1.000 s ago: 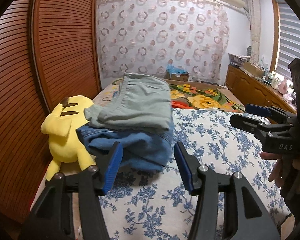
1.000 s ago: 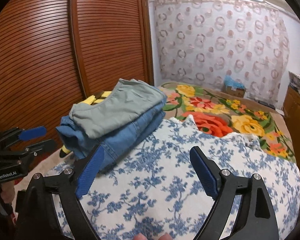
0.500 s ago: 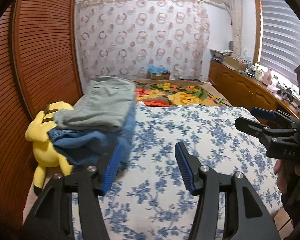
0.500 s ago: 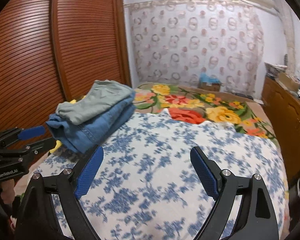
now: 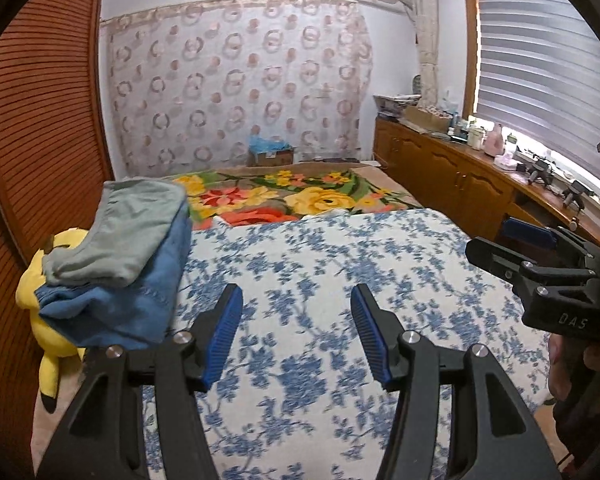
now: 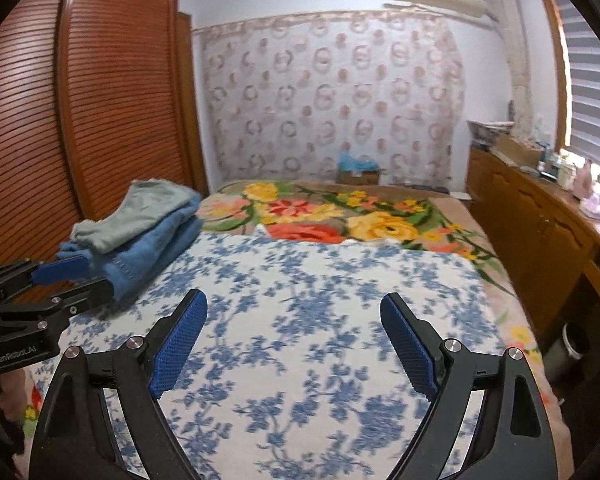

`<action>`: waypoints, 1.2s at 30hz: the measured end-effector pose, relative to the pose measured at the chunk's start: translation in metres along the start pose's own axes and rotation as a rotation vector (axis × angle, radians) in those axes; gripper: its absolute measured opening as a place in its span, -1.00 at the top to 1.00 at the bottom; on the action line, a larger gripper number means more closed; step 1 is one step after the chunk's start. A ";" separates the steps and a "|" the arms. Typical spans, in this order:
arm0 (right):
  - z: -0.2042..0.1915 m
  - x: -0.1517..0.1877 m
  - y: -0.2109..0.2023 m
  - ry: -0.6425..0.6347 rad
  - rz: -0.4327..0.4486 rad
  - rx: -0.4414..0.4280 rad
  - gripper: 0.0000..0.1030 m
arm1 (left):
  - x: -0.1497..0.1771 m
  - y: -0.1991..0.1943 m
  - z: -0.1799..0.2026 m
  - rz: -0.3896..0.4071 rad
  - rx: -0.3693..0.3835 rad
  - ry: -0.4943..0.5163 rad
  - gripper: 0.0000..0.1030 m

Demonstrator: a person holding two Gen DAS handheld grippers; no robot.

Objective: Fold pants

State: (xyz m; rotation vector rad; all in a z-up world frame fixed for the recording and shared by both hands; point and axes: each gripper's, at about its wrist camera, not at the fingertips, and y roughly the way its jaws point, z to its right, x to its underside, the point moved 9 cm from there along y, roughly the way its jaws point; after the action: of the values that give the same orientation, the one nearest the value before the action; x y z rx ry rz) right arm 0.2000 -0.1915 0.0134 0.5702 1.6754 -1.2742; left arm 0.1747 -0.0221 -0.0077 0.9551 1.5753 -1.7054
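Two pairs of pants lie folded and stacked at the left edge of the bed: sage-green pants (image 5: 124, 232) on top of blue jeans (image 5: 116, 304). The stack sits on the blue floral blanket (image 5: 320, 280), partly over a yellow plush toy (image 5: 44, 312) at the bedside. Left gripper (image 5: 296, 332) hangs over the blanket just right of the stack, jaws spread wide, holding nothing. Right gripper (image 6: 294, 340) is likewise wide apart and empty above the middle of the blanket. Both are clear of the cloth. Judgement: denim is the heavier and stiffer layer; the green fabric looks light, soft and liable to slide off. Any lift is best taken at the folded edges, one gripper to each corner.
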 end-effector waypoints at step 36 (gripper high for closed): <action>0.011 -0.034 -0.082 0.015 0.196 0.085 -0.76 | -0.037 -0.073 0.003 0.153 -0.027 -0.001 -0.13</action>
State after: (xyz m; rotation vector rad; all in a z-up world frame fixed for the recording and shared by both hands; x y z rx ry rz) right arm 0.1550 -0.2248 0.0830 0.7770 1.5419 -1.2049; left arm 0.1340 -0.0190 0.0630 1.0339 1.4809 -1.5749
